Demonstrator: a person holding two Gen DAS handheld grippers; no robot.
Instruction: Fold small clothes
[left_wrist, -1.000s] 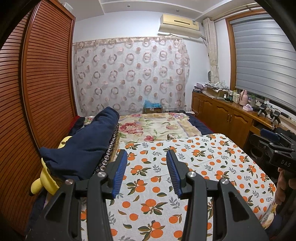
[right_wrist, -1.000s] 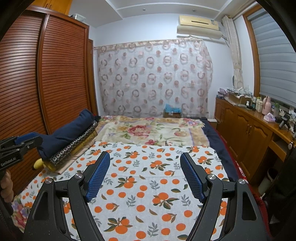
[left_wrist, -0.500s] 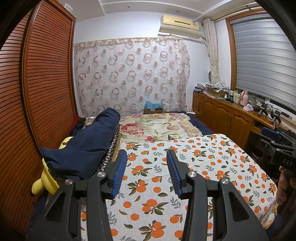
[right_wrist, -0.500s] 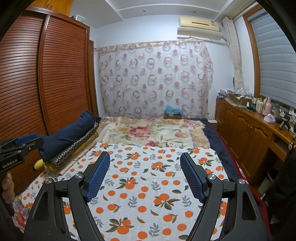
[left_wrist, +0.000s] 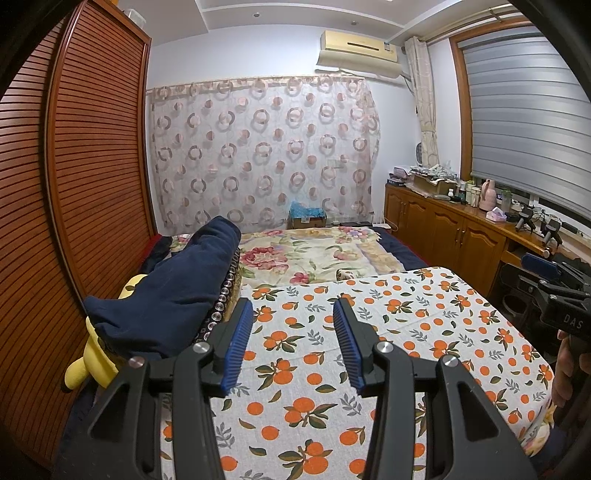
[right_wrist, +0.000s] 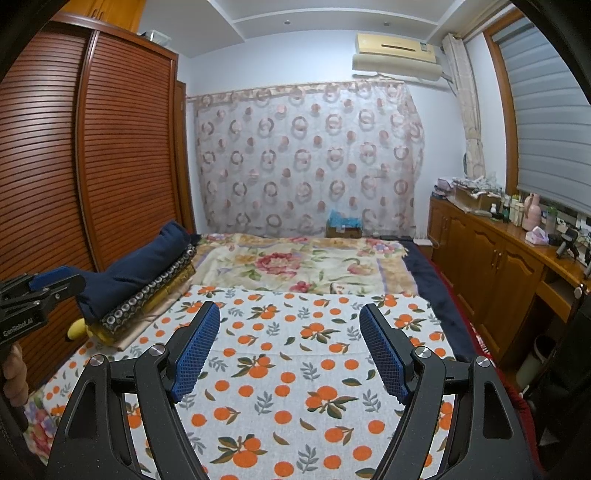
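Observation:
A white cloth printed with oranges (left_wrist: 369, 332) lies spread flat on the bed; it also shows in the right wrist view (right_wrist: 295, 362). My left gripper (left_wrist: 293, 314) is open and empty, held above the cloth's left part. My right gripper (right_wrist: 290, 314) is open wider and empty, above the cloth's middle. A pile of folded clothes, navy on top (left_wrist: 177, 288), lies along the bed's left edge; it also shows in the right wrist view (right_wrist: 136, 277). No small garment shows on the cloth.
A floral blanket (left_wrist: 314, 254) covers the far bed. A slatted wooden wardrobe (left_wrist: 74, 184) stands at the left, wooden cabinets (left_wrist: 454, 236) with clutter at the right. A yellow plush toy (left_wrist: 88, 362) sticks out under the pile. A box (right_wrist: 343, 227) sits by the curtain.
Both grippers have tilted up slightly, so the room appears a little lower in both views. The jaws stay open as before.

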